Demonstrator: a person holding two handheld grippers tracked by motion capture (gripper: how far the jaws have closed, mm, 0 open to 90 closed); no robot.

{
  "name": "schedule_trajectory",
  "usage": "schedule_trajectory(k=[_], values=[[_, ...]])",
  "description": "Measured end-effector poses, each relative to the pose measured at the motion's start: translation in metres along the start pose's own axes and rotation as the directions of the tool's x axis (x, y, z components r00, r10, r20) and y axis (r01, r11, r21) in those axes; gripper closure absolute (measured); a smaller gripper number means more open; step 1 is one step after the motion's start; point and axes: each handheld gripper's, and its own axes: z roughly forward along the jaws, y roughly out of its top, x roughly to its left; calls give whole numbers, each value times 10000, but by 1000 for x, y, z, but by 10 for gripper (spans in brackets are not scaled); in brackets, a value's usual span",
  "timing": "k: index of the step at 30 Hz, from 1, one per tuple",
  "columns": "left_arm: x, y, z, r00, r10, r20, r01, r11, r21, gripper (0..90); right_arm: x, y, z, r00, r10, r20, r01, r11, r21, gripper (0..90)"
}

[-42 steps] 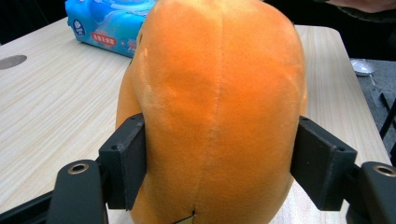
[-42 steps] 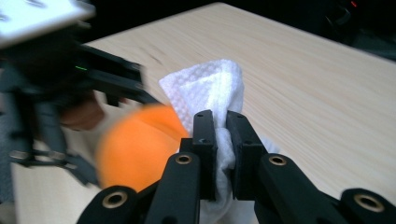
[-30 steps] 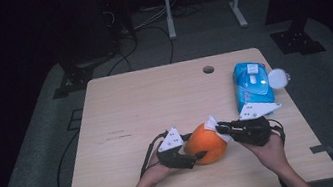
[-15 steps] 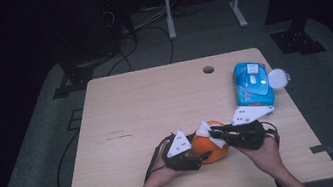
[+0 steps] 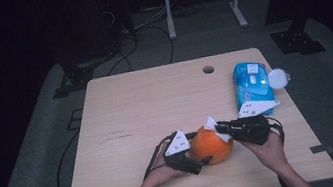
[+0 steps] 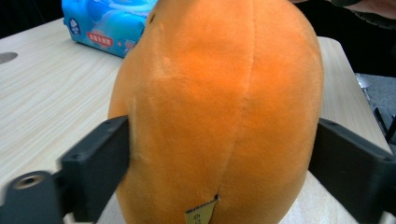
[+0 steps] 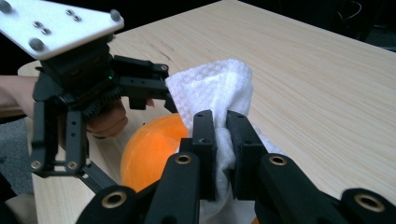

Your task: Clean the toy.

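the blue wipes pack [image 5: 250, 81] lies with its lid flipped open, well beyond the right gripper [image 5: 221, 128]. the right gripper's jaws pinch a white wipe [image 7: 215, 95] against the top of the orange plush ball [image 5: 211, 144]. the left gripper [image 5: 200, 161] clamps the ball between its jaws; its own view shows a seam and small tag.

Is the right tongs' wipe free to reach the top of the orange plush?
Probably yes: the right tongs pinch the white wipe beside the orange plush; the left tongs clamp only its sides.
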Motion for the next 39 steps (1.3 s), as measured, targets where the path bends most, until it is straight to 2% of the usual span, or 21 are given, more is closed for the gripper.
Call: schedule_trajectory(k=[3,5,7,10,11,13,16,19,22,24,26,27,29,31,33,35,37,39], values=[[-2,6,-6,9996,128,-252,-130,9999,-96,312,6,4,-2,9997,-194,131,195,9997,-112,816],[-2,14,-12,9992,127,-375,-138,9995,-299,375,12,8,-6,9991,-407,141,412,9983,-417,817],[-2,21,-19,9988,188,-448,-213,9981,-571,393,20,14,-10,9981,-622,-38,617,9945,-850,817],[-2,31,-31,9979,312,-564,-364,9949,-940,406,24,20,-15,9955,-930,167,942,9894,-1108,820],[-2,34,-35,9977,324,-600,-387,9935,-1075,410,22,21,-17,9959,-876,210,895,9889,-1183,820],[-2,40,-42,9967,425,-689,-505,9916,-1192,412,13,19,-20,9988,-475,139,489,9903,-1298,821],[-2,44,-46,9962,477,-729,-561,9914,-1184,411,3,11,-18,10000,54,-5,-54,9924,-1230,822],[0,43,-47,9969,386,-688,-461,9927,-1118,411,-1,7,-12,9997,229,63,-223,9962,-844,822],[2,39,-44,9977,342,-589,-379,9973,-628,410,-1,5,-5,9996,261,61,-258,9984,-513,823],[2,36,-38,9968,518,-613,-512,9986,117,408,1,4,-2,9997,234,84,-231,9991,-359,822],[2,32,-32,9968,522,-599,-502,9982,341,402,4,5,-1,9998,169,-58,-171,9990,-401,823],[1,31,-29,9976,442,-526,-422,9984,378,395,6,6,0,9995,125,-273,-136,9990,-416,822],[-1,29,-24,9972,559,-505,-541,9979,364,380,15,8,6,9986,-139,-519,122,9994,-338,821],[-2,29,-24,9962,684,-537,-661,9968,440,349,22,8,13,9979,-481,-425,476,9988,-114,821],[1,26,-24,9977,496,-454,-482,9983,312,264,17,6,14,9981,-238,-576,233,9997,-96,821],[5,25,-26,9990,294,-345,-294,9996,15,191,10,2,15,9991,-61,-430,62,10000,7,822],[9,24,-28,9992,214,-329,-218,9997,-141,158,6,-2,15,9998,17,-221,-15,10000,92,821],[14,21,-31,9999,-69,-136,66,9997,-235,131,-1,-5,12,9994,287,-167,-285,9995,113,821]])
